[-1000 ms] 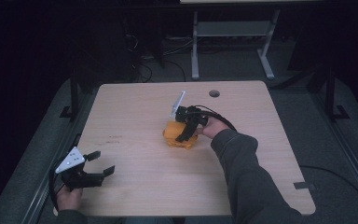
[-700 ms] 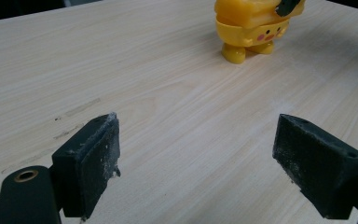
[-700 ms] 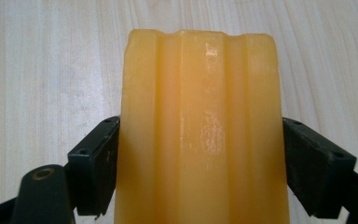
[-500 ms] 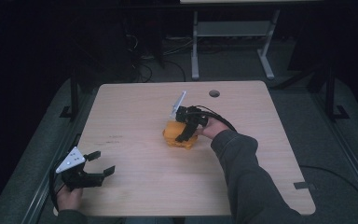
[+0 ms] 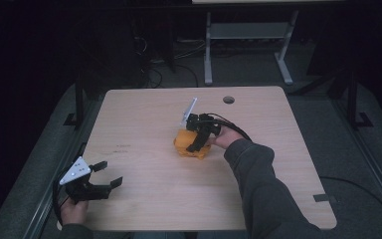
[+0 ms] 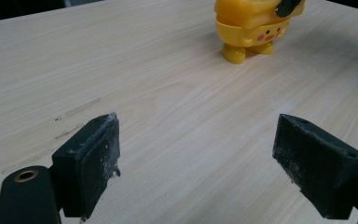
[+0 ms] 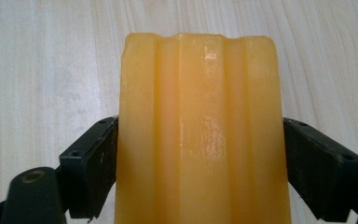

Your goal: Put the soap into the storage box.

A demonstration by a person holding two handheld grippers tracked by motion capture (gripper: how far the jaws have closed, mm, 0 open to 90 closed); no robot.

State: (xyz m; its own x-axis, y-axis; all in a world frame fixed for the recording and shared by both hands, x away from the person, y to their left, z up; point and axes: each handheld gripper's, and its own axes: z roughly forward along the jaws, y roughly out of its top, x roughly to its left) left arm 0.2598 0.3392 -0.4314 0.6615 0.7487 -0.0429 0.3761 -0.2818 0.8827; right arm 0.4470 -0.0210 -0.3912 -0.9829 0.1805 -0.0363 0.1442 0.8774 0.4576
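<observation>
Yellow toy (image 7: 200,135) top cropped, right tongs (image 7: 200,158) clamping

Almost nothing moves between the earlier pictures and now. The right gripper (image 5: 199,142) sits on the yellow toy (image 5: 186,145) in the same spot, with no shift that shows. The left gripper (image 5: 105,174) near the table (image 5: 144,119) corner may drift a tiny bit, but it is too small to tell.
</observation>
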